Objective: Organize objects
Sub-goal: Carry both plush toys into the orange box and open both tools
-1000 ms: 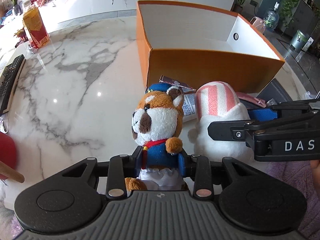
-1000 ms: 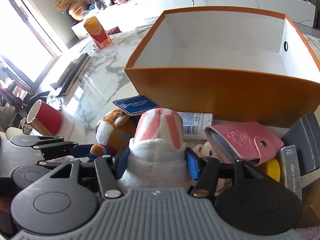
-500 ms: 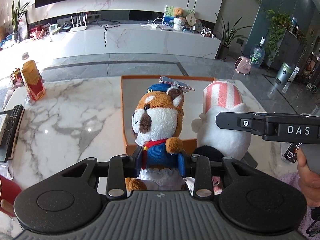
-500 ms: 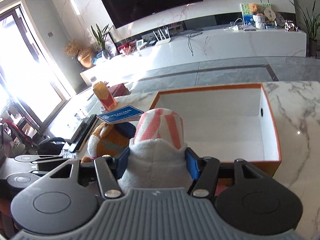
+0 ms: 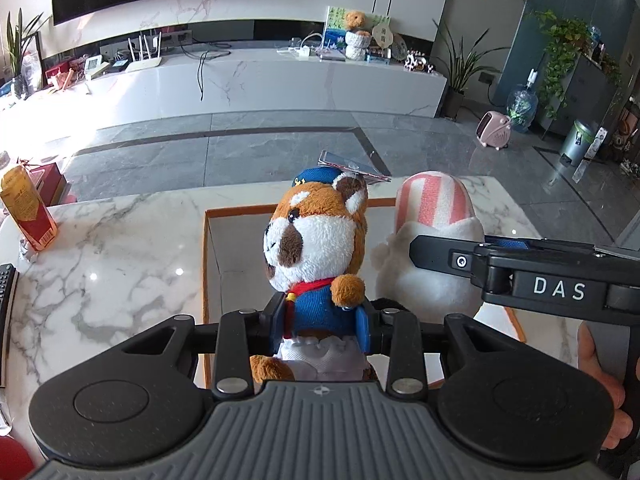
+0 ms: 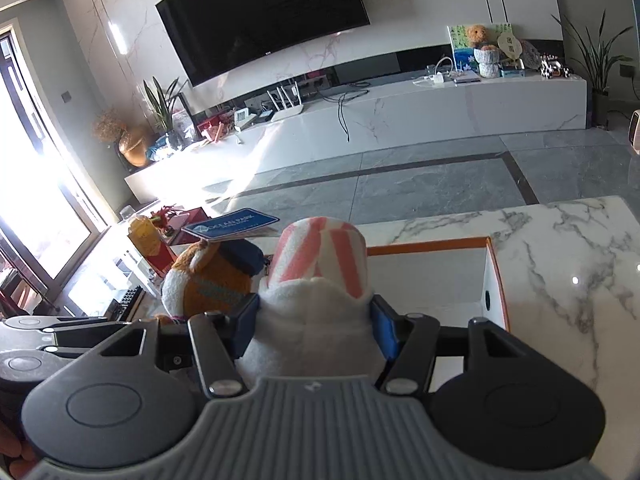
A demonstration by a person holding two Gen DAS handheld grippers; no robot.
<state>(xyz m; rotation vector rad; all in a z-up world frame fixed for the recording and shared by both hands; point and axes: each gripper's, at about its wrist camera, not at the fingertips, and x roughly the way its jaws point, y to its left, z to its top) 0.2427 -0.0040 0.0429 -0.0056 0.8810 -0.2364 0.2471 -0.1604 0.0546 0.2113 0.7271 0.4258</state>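
Note:
My left gripper (image 5: pixel 320 318) is shut on a red panda plush (image 5: pixel 316 240) with a blue cap and blue shirt; a tag card (image 5: pixel 352 168) sticks to its cap. My right gripper (image 6: pixel 316 328) is shut on a white plush with pink-striped ears (image 6: pixel 320 280). Both plushes are held up side by side above the open orange box (image 5: pixel 210 264), whose white inside shows below them. The white plush (image 5: pixel 432 216) and right gripper also show in the left wrist view, the panda (image 6: pixel 208 276) in the right wrist view.
The box (image 6: pixel 494 280) stands on a white marble table (image 5: pixel 104 248). A yellow and red drink carton (image 5: pixel 26 212) stands at the table's far left, a keyboard (image 5: pixel 6 292) at the left edge. A TV console and grey floor lie beyond the table.
Both grippers have lifted their plushes up from the clutter in front of the box and carried them forward over it. The pile of small items has dropped out of view.

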